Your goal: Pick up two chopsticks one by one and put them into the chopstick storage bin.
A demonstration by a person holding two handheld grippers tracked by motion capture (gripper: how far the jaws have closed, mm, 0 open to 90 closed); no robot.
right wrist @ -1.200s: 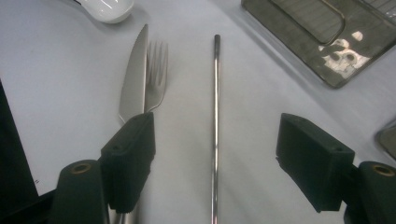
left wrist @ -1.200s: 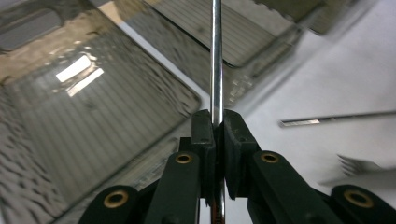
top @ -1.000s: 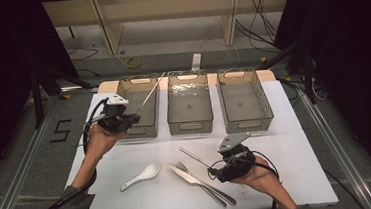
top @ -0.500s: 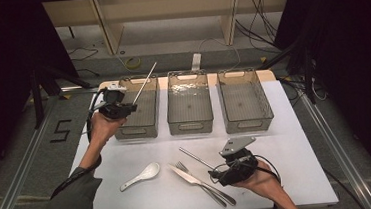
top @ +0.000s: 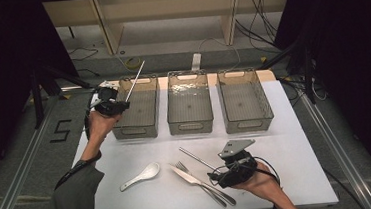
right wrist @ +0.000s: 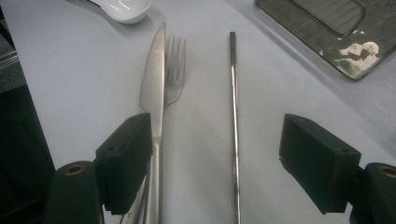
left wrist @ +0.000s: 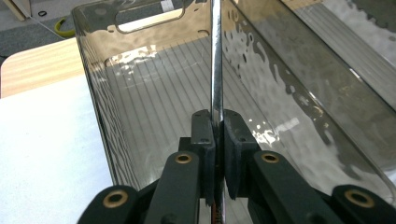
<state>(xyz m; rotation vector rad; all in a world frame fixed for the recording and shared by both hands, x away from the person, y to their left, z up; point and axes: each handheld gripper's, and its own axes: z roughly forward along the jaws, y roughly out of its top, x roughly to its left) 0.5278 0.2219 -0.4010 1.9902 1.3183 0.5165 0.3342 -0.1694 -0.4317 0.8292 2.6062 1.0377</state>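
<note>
My left gripper (top: 121,106) is shut on a thin metal chopstick (top: 135,81), which slants up and away over the left smoky-grey bin (top: 135,134). In the left gripper view the chopstick (left wrist: 216,56) runs straight up from the closed pads (left wrist: 204,133), with the bin's ribbed floor (left wrist: 154,107) behind it. My right gripper (top: 214,175) hovers low at the front of the white table. Its jaws stand open on either side of a second chopstick (right wrist: 233,93) lying flat. That chopstick (top: 196,157) touches neither pad.
A knife (right wrist: 154,84) and fork (right wrist: 175,70) lie side by side by the right gripper's left jaw, and a white ceramic spoon (top: 141,175) lies further left. A middle bin (top: 191,127) and a right bin (top: 248,125) stand in a row beside the left one.
My left hand has carried the chopstick a little farther away and left, along the left bin's near-left corner. The right gripper has stayed put.
</note>
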